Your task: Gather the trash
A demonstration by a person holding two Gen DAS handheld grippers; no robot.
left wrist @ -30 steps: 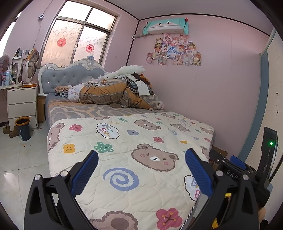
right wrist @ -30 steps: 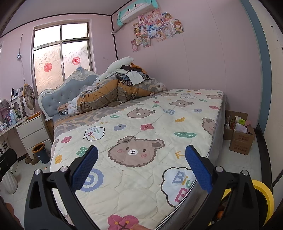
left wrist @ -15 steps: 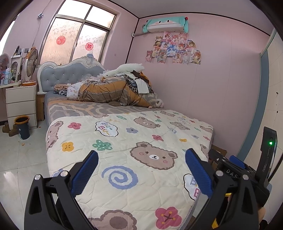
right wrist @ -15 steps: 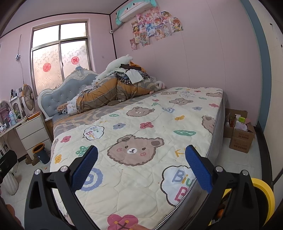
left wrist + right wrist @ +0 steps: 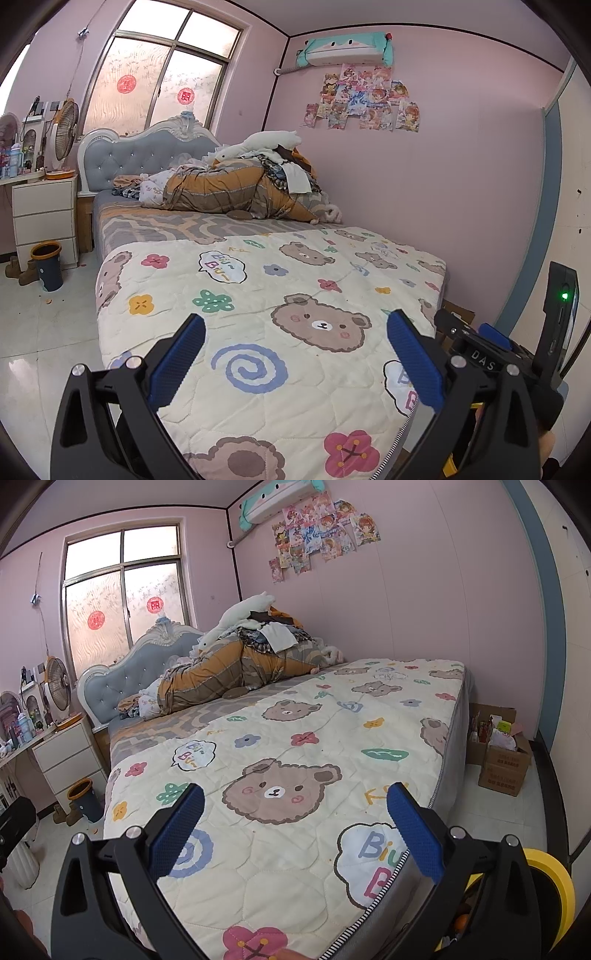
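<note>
My left gripper point(image 5: 295, 360) is open and empty, held above the foot of a bed with a bear-print quilt point(image 5: 258, 295). My right gripper point(image 5: 295, 830) is open and empty too, over the same quilt point(image 5: 295, 746); its body shows at the right of the left wrist view point(image 5: 487, 365). A dark blue waste bin with an orange rim point(image 5: 47, 266) stands on the floor by the nightstand; it also shows in the right wrist view point(image 5: 84, 799). Small orange scraps point(image 5: 47, 301) lie on the floor near the bin. A yellow-rimmed container point(image 5: 550, 886) sits at the bed's foot, low right.
A heap of bedding and clothes point(image 5: 240, 184) lies at the bed's head. A white nightstand point(image 5: 44, 218) and fan point(image 5: 64, 133) stand left. Cardboard boxes with packets point(image 5: 502, 753) stand on the floor between bed and right wall. Brown boots point(image 5: 22, 271) sit beside the bin.
Both views have shifted slightly, with the bed sitting a little differently in frame. Both grippers stay open and empty.
</note>
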